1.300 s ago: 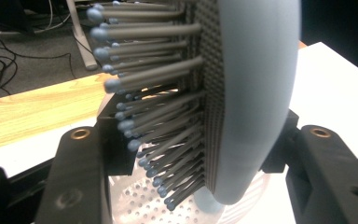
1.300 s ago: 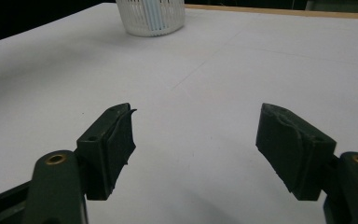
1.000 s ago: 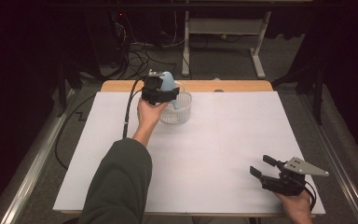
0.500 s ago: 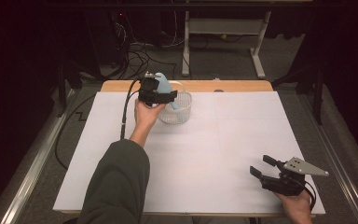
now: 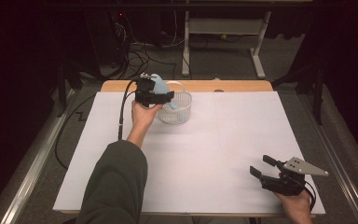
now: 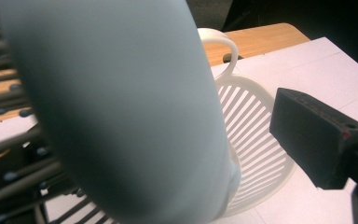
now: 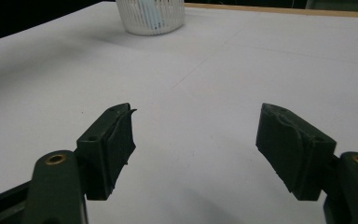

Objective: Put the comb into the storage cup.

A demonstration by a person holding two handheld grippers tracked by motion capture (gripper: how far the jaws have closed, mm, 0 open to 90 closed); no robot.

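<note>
A pale blue rounded object [image 5: 159,86] leans out of a white slotted basket [image 5: 179,112] at the table's far left, its lower end inside the basket. My left gripper [image 5: 168,99] sits at the basket's left rim, right against the object. In the left gripper view the blue object [image 6: 121,107] looms blurred and close, and one black pad [image 6: 314,135] stands apart from it, with the basket [image 6: 256,121] showing through the gap. My right gripper [image 5: 261,166] rests open near the front right corner, its jaws [image 7: 196,140] wide with nothing between them.
White paper [image 5: 205,154] covers the table, with a wooden strip [image 5: 233,86] along the far edge. A metal rail [image 5: 32,172] runs along the left side. Cables and a stand's legs lie on the floor beyond. The left gripper's cable [image 5: 121,116] trails over the paper.
The left hand and gripper have shifted slightly left and toward the person at the basket, the blue object staying beside it. The right gripper has not moved.
</note>
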